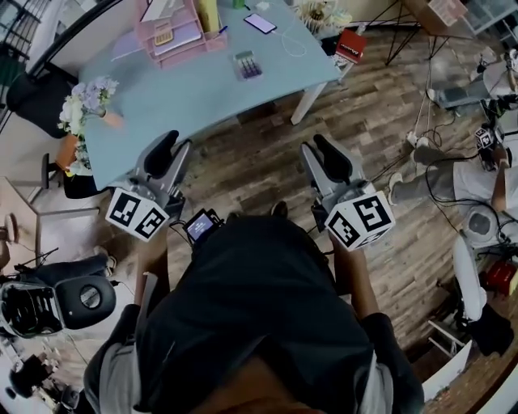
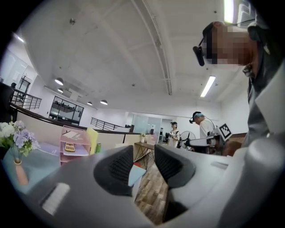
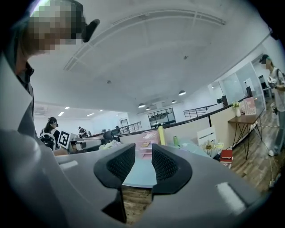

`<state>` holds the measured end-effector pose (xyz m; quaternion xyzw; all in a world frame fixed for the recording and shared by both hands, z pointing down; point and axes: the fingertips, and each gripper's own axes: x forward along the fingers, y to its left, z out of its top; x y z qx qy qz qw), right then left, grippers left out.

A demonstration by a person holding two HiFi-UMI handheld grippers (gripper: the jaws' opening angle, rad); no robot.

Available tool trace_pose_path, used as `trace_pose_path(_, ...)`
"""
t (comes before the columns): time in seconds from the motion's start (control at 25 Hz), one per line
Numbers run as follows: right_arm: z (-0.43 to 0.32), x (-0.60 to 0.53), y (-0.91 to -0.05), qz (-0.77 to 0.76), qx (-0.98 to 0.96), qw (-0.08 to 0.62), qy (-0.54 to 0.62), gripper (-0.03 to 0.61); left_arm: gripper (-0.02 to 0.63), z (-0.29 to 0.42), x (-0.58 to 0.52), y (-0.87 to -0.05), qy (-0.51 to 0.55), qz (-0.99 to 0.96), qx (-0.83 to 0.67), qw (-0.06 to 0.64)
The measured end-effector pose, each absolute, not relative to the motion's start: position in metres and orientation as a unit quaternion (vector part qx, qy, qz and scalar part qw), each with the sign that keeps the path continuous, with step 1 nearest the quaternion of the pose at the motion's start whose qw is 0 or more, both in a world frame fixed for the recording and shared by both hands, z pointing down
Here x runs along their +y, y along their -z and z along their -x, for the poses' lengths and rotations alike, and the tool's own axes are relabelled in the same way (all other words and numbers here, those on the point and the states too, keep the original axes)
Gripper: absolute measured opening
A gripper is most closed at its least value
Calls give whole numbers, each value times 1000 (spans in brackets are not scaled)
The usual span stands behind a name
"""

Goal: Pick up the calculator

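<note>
I've got both tools held low in front of me over the wooden floor (image 1: 380, 145), short of the counter (image 1: 194, 97). The left tool (image 1: 176, 145) is released, its jaws parted with nothing between them – its own view shows only floor and a corner of the counter through the gap (image 2: 143, 153). The right tool (image 1: 316, 144) is likewise released and empty (image 3: 143, 151), looking along the counter toward the pink organizer (image 3: 149, 143). The calculator (image 1: 248, 65) lies flat on the counter, well apart from both tools, ahead of them and roughly between their lines. It sits just right of the pink organizer (image 1: 174, 36), with a phone (image 1: 260, 23) farther back. A vase of flowers (image 1: 85, 109) stands at the counter's left edge.
</note>
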<state>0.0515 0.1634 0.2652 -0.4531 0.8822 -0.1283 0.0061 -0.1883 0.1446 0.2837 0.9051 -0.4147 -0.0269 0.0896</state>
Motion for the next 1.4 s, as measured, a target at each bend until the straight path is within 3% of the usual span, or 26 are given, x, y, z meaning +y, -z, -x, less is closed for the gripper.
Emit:
trace_pose_path(1.04,-155,114,-297,406,899,33,164,98,175,91,128,-283,-12,-882,-464,81)
trace_pose_path(1.4,-146,97,-310,418,891,27,174,98,175,100,105,-290,-14,-888,-452,89)
